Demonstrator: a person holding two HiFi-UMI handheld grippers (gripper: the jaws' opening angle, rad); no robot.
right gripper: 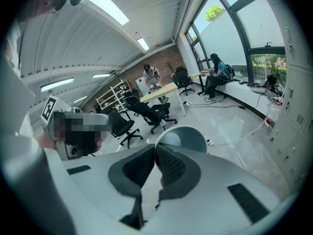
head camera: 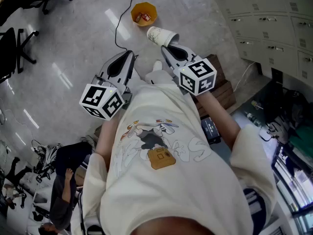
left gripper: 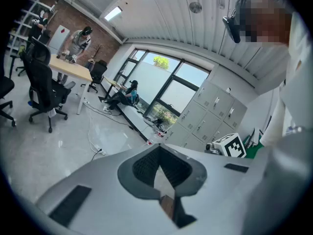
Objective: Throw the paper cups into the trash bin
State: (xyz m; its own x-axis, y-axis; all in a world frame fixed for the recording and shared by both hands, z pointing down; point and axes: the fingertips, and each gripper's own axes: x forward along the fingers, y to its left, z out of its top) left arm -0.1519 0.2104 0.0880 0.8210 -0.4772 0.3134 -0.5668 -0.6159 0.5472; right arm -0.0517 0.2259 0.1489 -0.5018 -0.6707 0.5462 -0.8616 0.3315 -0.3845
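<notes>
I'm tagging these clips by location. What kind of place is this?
Most likely an open-plan office or lab: wheeled office chairs around desks, a wall of grey lockers, and large windows.

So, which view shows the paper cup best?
The head view: the whole paper cup shows there, tilted in the right gripper. The right gripper view shows only its rim, pinched by the jaws. The left gripper view misses it.

Grey lockers (head camera: 274, 18) at right; black office chair (head camera: 10, 50) left; cable (head camera: 116, 33) on floor (head camera: 73, 28).
</notes>
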